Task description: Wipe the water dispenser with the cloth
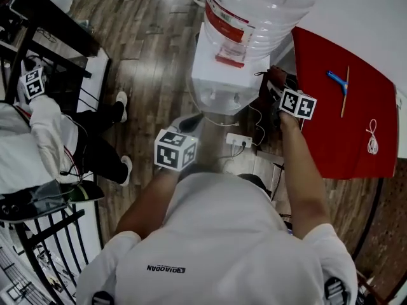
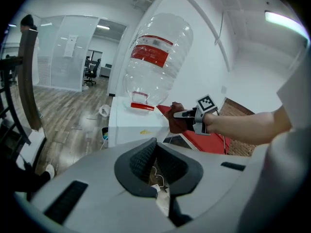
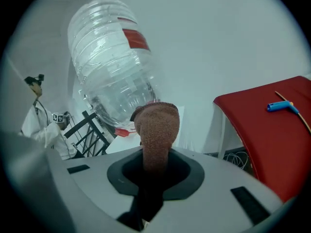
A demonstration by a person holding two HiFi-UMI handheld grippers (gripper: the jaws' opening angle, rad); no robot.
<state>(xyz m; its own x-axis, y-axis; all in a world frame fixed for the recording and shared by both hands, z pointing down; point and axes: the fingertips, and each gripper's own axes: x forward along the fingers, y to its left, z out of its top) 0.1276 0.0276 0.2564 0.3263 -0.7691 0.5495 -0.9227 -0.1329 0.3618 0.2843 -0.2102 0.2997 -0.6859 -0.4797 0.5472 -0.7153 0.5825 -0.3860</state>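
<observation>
The brown knitted cloth [image 3: 156,127] is sticking up out of the right tongs [image 3: 155,161], which are clamping it, just beside the white water dispenser [image 1: 219,75] and its clear plastic bottle [image 3: 109,72]. The left tongs [image 2: 155,147] are hanging closed and empty, apart from the dispenser. A red tabletop [image 3: 277,125] is standing to the right.

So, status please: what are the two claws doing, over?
Left gripper shut, empty. Right gripper shut on cloth, beside water dispenser. Nothing blocking.
</observation>
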